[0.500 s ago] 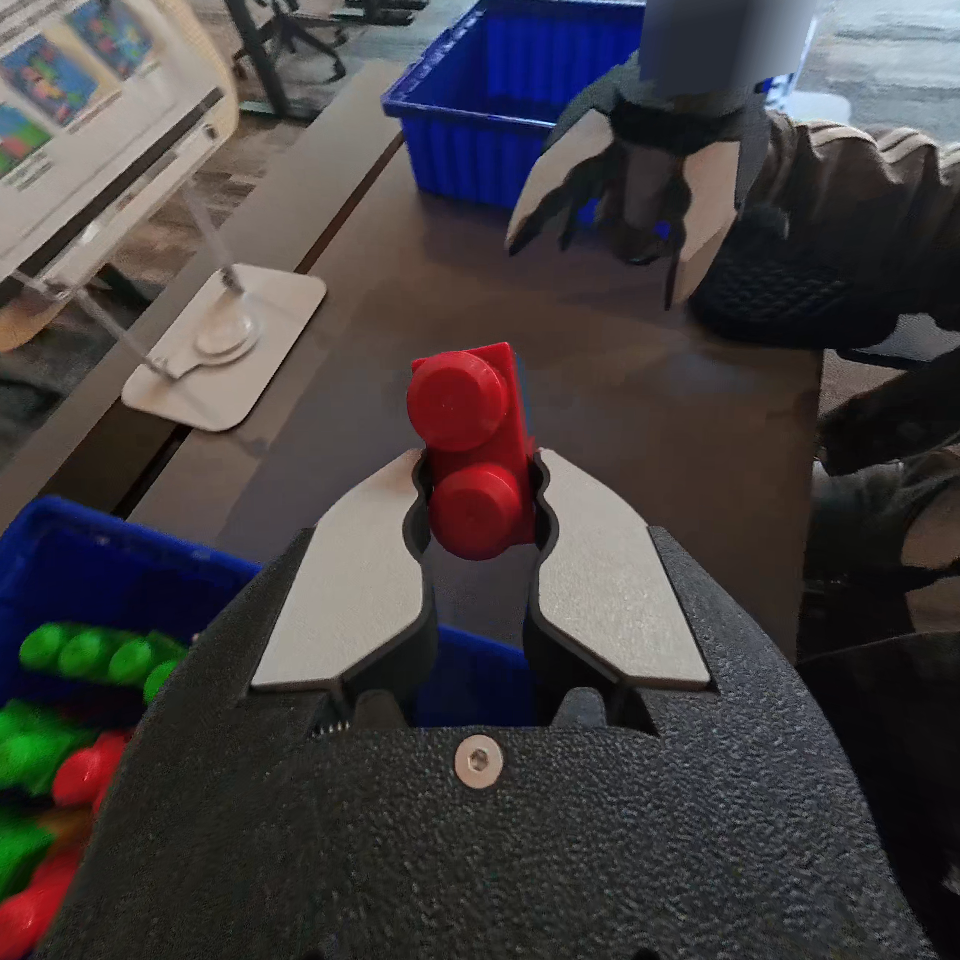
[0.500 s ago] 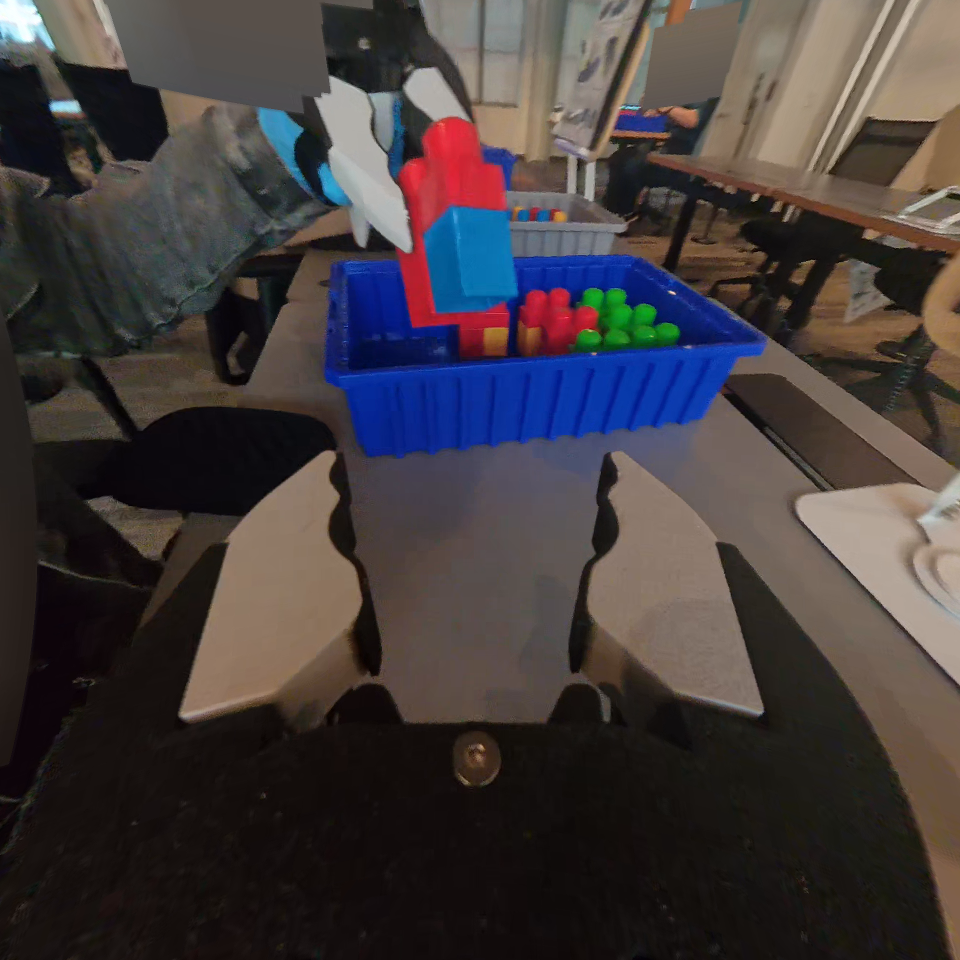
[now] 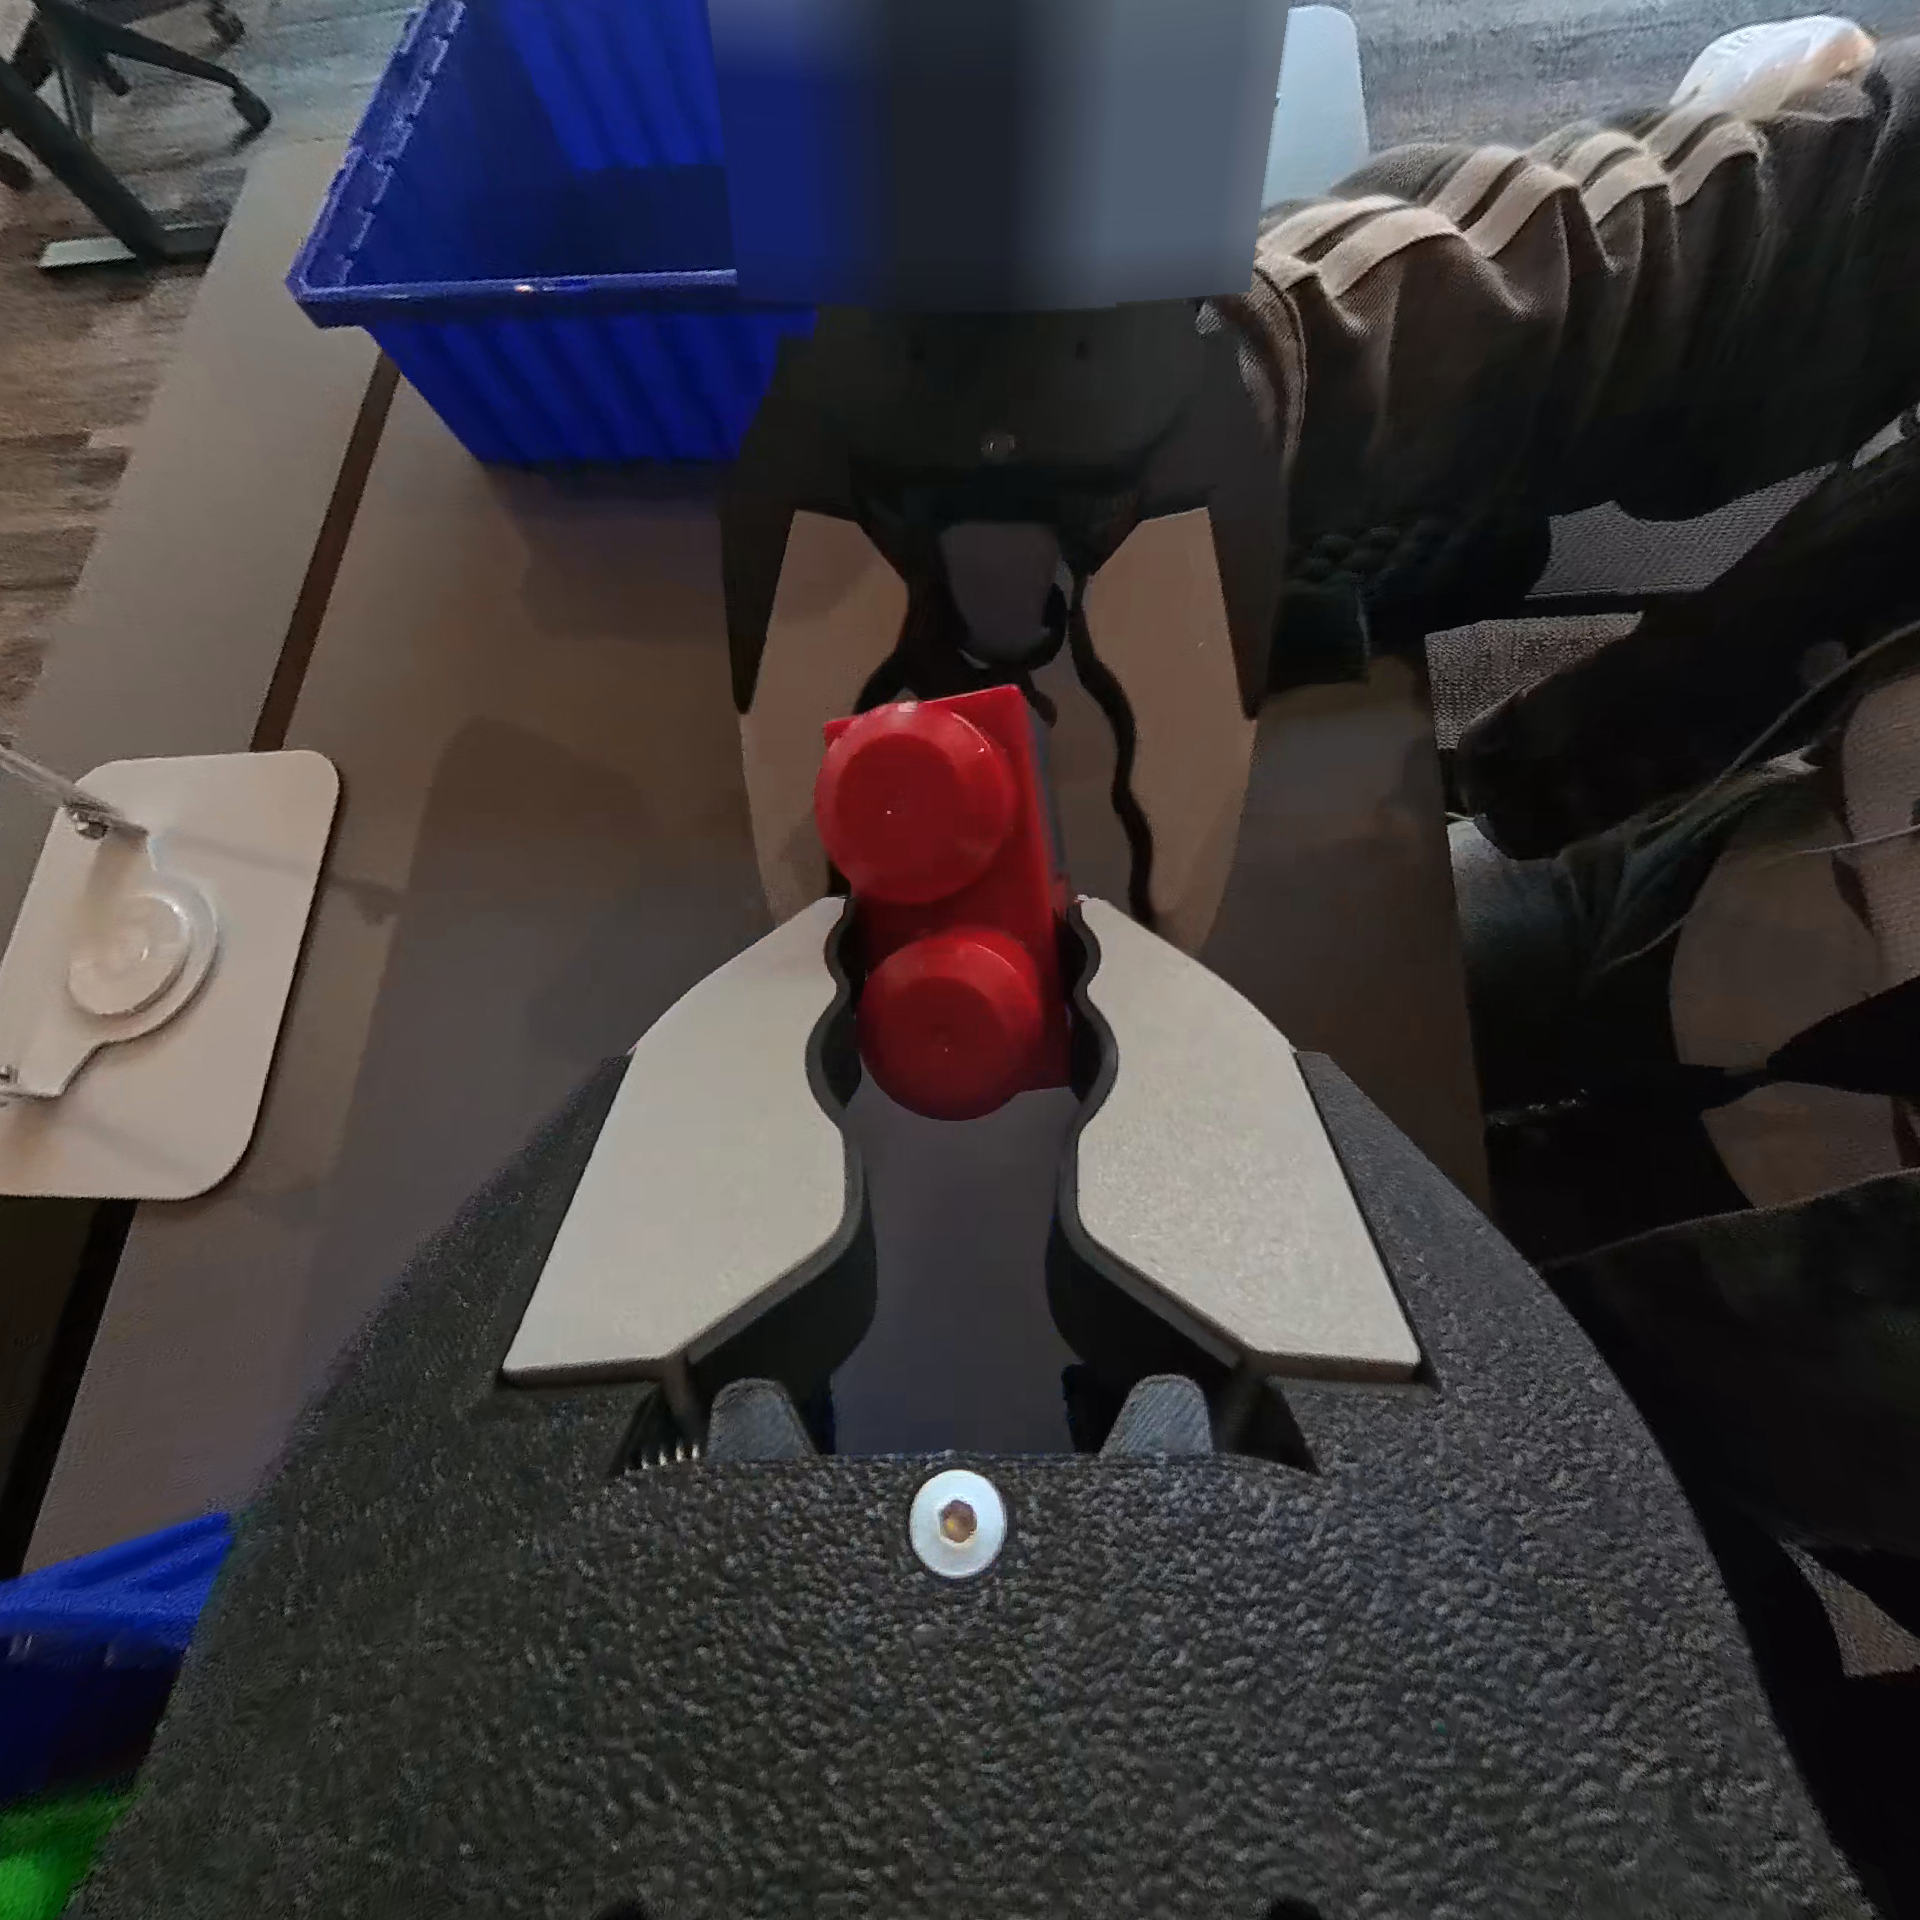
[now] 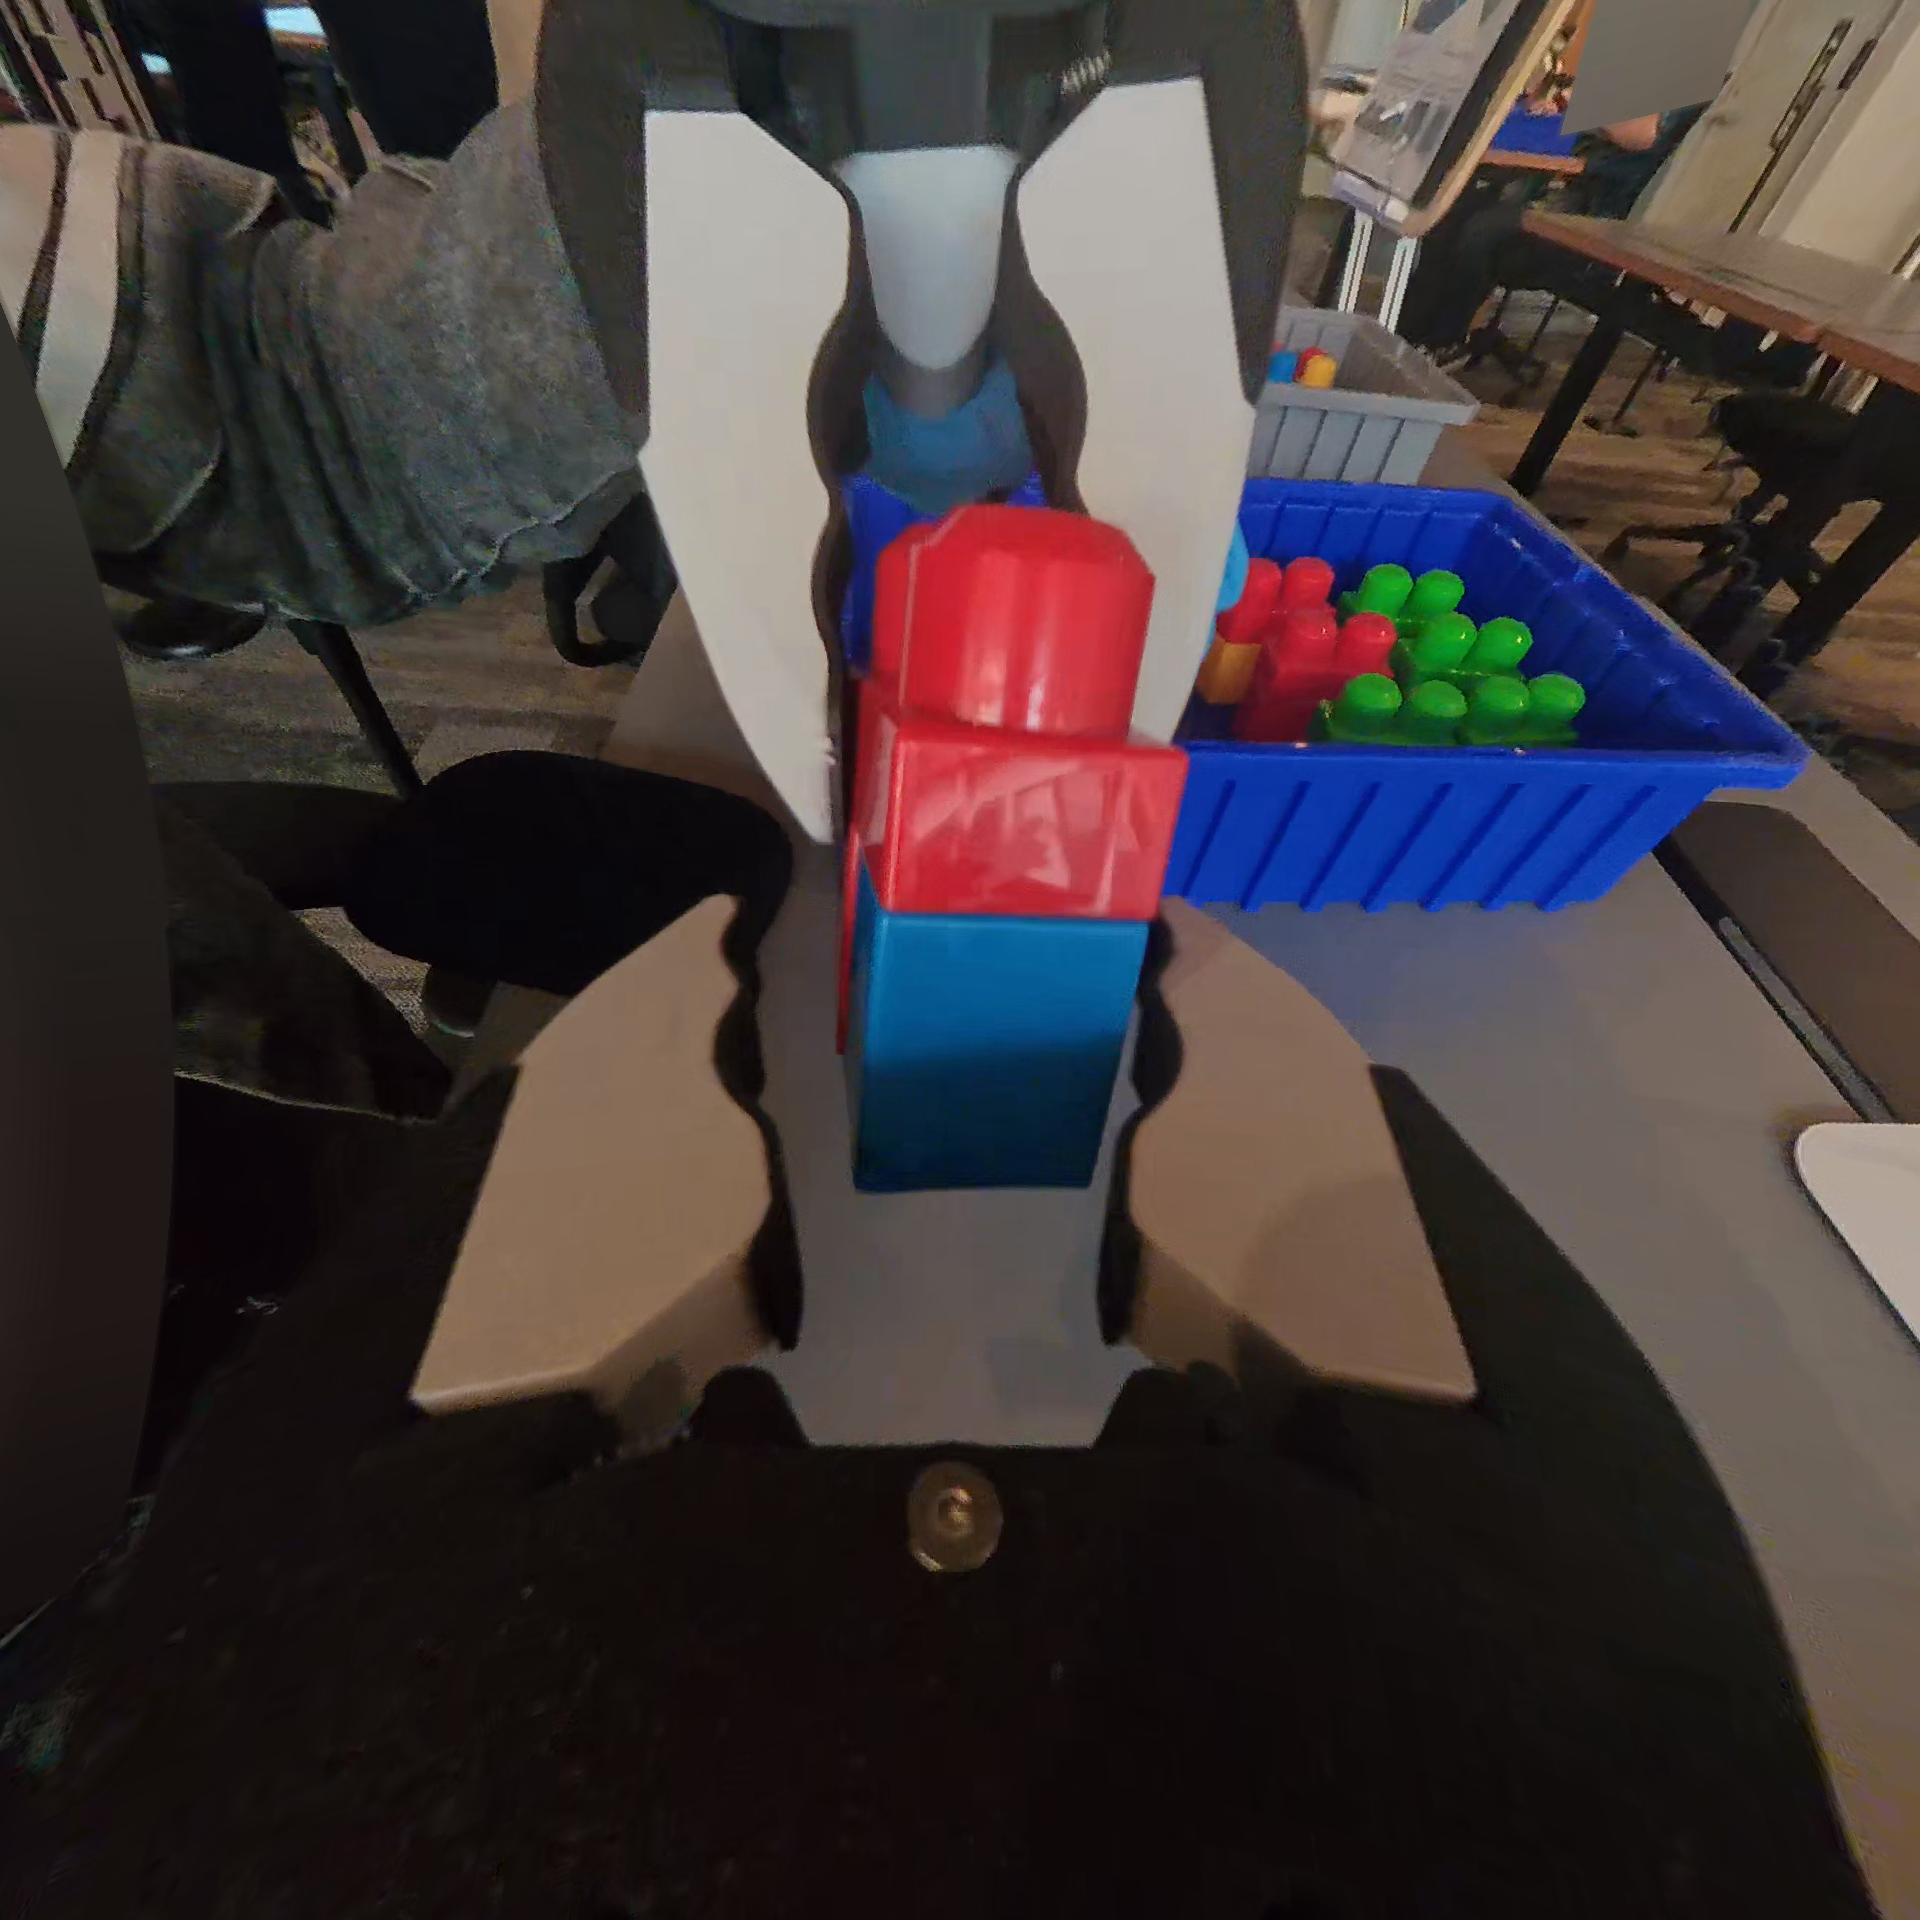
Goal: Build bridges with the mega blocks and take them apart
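Observation:
My left gripper (image 3: 961, 920) is shut on a red mega block (image 3: 920, 810) with two round studs facing the camera. In the right wrist view the same red block (image 4: 1018, 831) has a blue block (image 4: 987, 1060) stuck under it, and the left gripper's pale fingers (image 4: 727, 436) come down from above onto the red part. My right gripper (image 4: 951, 925) is open, with its fingers on either side of the blue block, close but not clamped. In the left wrist view the right gripper's fingers (image 3: 784, 727) show behind the red block. The stack is held above the table (image 4: 1455, 1091).
A blue bin (image 4: 1455, 831) of red, green and yellow blocks stands at the right, with a grey bin (image 4: 1351, 436) behind it. Another blue bin (image 3: 540, 312) is at the far side. A white stand base (image 3: 156, 966) lies at the left. A sleeve (image 3: 1558, 260) is at the right. Less than 4 cm separates the two grippers' tips.
The two grippers have come together. The red and blue stack, earlier held far off above the bin, now sits between my right gripper's open fingers.

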